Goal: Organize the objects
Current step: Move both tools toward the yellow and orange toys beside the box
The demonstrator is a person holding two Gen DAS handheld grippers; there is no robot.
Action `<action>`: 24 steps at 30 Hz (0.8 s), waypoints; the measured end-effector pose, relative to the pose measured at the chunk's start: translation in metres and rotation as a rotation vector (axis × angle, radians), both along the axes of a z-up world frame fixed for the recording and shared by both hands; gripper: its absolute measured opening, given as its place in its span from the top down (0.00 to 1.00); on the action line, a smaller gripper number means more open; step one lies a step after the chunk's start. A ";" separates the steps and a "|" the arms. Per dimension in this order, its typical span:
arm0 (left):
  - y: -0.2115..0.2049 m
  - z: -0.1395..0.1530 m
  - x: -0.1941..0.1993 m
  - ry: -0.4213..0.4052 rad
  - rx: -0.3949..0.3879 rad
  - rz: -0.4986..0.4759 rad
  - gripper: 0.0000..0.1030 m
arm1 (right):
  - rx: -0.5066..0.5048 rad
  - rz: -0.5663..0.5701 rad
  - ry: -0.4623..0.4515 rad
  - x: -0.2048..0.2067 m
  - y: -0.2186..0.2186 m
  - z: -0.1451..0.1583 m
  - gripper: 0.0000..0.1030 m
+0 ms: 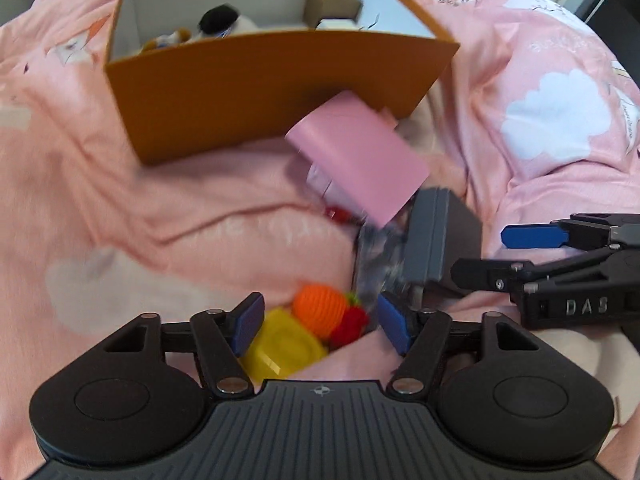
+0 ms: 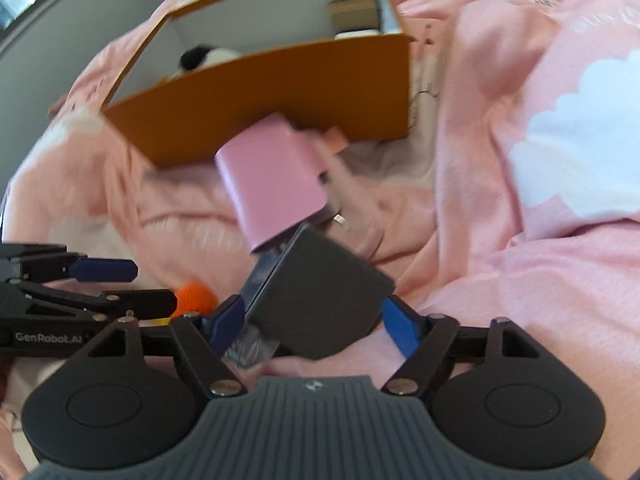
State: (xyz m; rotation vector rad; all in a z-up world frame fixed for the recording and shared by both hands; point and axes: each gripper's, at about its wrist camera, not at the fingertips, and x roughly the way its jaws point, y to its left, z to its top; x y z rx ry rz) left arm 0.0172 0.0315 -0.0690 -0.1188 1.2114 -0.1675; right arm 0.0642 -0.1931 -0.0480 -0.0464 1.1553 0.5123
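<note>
Both grippers (image 1: 320, 322) (image 2: 312, 326) gape before orange box (image 1: 256, 92) holding plush toy (image 1: 224, 20).

The right tool (image 2: 312, 326) stands wide around a dark grey box (image 2: 320, 296), below the orange carton (image 2: 280, 92).

Both grippers are black with blue fingertip pads, silver screw heads and ribbed grey bodies: the left gripper (image 1: 320, 322) and the right gripper (image 2: 312, 324). White lettering marks their sides.
</note>
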 end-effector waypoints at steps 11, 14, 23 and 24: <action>0.013 -0.013 -0.002 0.087 -0.032 0.024 0.12 | 0.033 0.118 0.014 -0.016 0.013 0.004 0.48; 0.005 -0.014 0.000 0.084 0.018 -0.013 0.12 | 0.057 0.169 0.000 -0.019 0.018 0.008 0.52; -0.010 -0.025 0.002 0.055 0.134 -0.117 0.15 | 0.022 0.344 -0.055 -0.021 0.045 0.010 0.53; -0.009 -0.024 0.002 0.049 0.133 -0.110 0.17 | 0.024 0.367 -0.053 -0.020 0.048 0.010 0.53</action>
